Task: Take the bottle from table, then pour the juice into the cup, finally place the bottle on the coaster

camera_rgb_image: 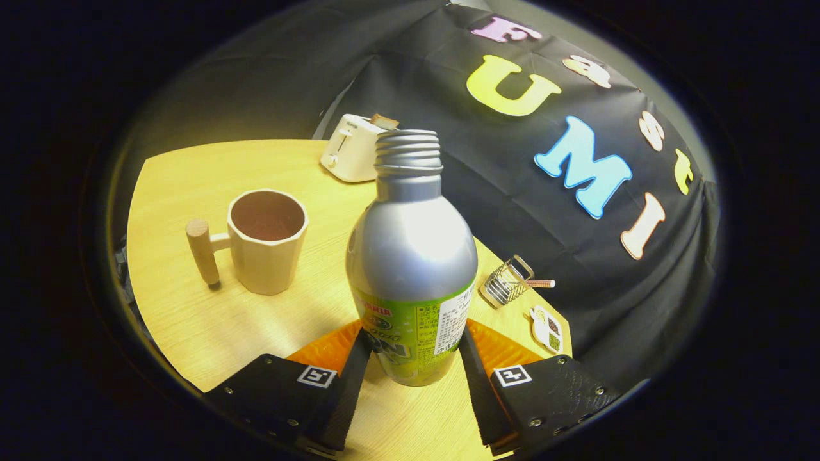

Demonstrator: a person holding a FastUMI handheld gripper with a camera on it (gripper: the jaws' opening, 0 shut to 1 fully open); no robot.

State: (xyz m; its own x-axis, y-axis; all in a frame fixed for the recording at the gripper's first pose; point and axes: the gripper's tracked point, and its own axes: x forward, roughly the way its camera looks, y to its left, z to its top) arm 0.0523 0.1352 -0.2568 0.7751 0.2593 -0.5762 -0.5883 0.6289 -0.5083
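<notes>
Silver metal bottle [410,256], uncapped with a threaded neck, stands between the gripper [413,371]'s 2 fingers, which press its labelled base. Faceted cup [268,240] sits beyond on the wooden table [186,307].

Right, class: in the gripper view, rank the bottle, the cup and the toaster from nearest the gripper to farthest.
1. Bottle: between the fingers of the gripper, which press on both its sides.
2. Cup: beyond the fingers, left of the bottle.
3. Toaster: farthest, at the table's back edge by the wall.

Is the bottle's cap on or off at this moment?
Off: the bottle, held between the hand-held gripper fingers, shows a bare threaded neck without a cap.
</notes>
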